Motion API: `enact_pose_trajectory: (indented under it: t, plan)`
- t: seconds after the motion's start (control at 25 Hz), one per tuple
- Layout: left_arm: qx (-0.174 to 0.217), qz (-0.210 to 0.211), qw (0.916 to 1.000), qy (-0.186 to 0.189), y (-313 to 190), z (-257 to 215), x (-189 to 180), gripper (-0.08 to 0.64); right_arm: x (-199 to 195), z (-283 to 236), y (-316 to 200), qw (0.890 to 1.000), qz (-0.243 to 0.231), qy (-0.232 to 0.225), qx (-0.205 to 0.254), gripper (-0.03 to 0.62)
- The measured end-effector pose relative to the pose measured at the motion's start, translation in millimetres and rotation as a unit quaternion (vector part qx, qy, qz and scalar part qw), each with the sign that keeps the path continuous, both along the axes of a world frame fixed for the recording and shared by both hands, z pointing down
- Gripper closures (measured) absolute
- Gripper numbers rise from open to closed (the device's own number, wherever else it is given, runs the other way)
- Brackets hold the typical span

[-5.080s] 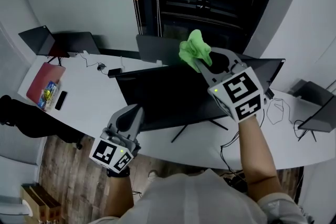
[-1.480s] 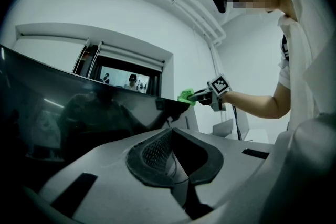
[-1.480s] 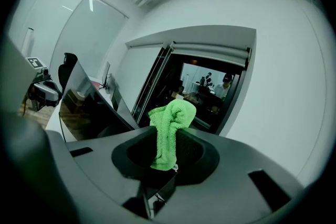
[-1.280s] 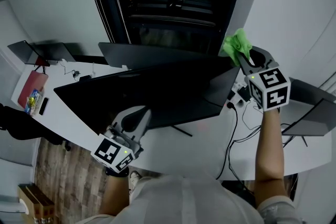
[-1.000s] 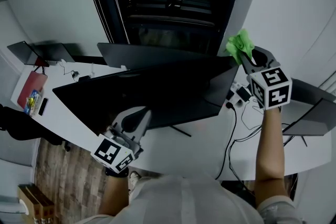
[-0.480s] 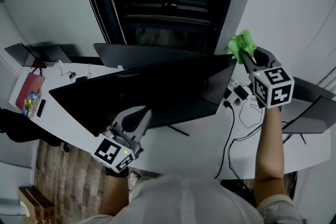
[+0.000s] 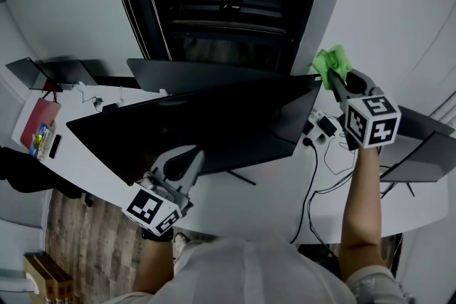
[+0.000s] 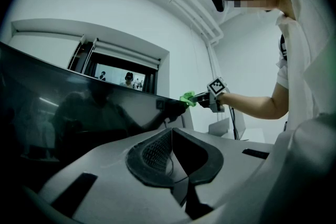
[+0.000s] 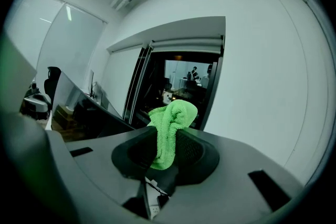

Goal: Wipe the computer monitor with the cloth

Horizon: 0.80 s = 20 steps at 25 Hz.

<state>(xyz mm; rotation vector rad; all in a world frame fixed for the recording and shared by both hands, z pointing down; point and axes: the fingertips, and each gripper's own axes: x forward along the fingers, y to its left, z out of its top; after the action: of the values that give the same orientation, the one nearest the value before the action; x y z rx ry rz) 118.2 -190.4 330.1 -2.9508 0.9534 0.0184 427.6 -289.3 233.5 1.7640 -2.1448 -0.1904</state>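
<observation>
The wide black monitor point(image 7: 206, 124) stands on the white desk point(image 7: 271, 199), its screen dark. My right gripper point(image 7: 330, 77) is shut on a bright green cloth point(image 7: 332, 61), which is held at the monitor's upper right corner. In the right gripper view the cloth point(image 9: 173, 113) bulges up from between the jaws of that gripper point(image 9: 167, 147). My left gripper point(image 7: 191, 156) is shut and empty, low by the monitor's bottom edge. In the left gripper view the screen point(image 8: 79, 113) fills the left, with the cloth point(image 8: 187, 97) at its far corner.
A second dark screen point(image 7: 214, 75) stands behind the monitor. Laptops point(image 7: 64, 71), a red folder point(image 7: 39, 114) and a phone point(image 7: 55, 145) lie at the desk's left end. A power strip with cables point(image 7: 324, 127) and another laptop point(image 7: 427, 153) sit at the right.
The right gripper has carried the cloth rightward along the monitor's top edge to its upper right corner, then slightly down. The left gripper has stayed put.
</observation>
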Motion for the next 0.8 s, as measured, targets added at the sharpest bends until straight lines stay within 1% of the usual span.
enact_pose_trajectory:
  t: [0.28,0.4,0.48,0.64,0.8]
  plan:
    - [0.0,-0.001,1.0,0.002,0,0,0,0.543,7,9,1,1.0,0.014,-0.01,-0.011,0.523]
    - [-0.002,0.001,1.0,0.001,0,1,2,0.543,4,27,2,0.999,0.01,0.017,-0.043,0.523]
    - [-0.002,0.001,1.0,-0.001,0,2,3,0.543,-3,37,3,0.998,0.001,0.026,-0.049,0.522]
    - [-0.002,0.004,1.0,-0.001,-1,2,5,0.543,-8,39,5,0.999,0.001,0.011,-0.037,0.523]
    - [-0.003,0.004,1.0,-0.002,-1,4,6,0.543,-11,40,8,0.999,-0.014,-0.018,-0.035,0.523]
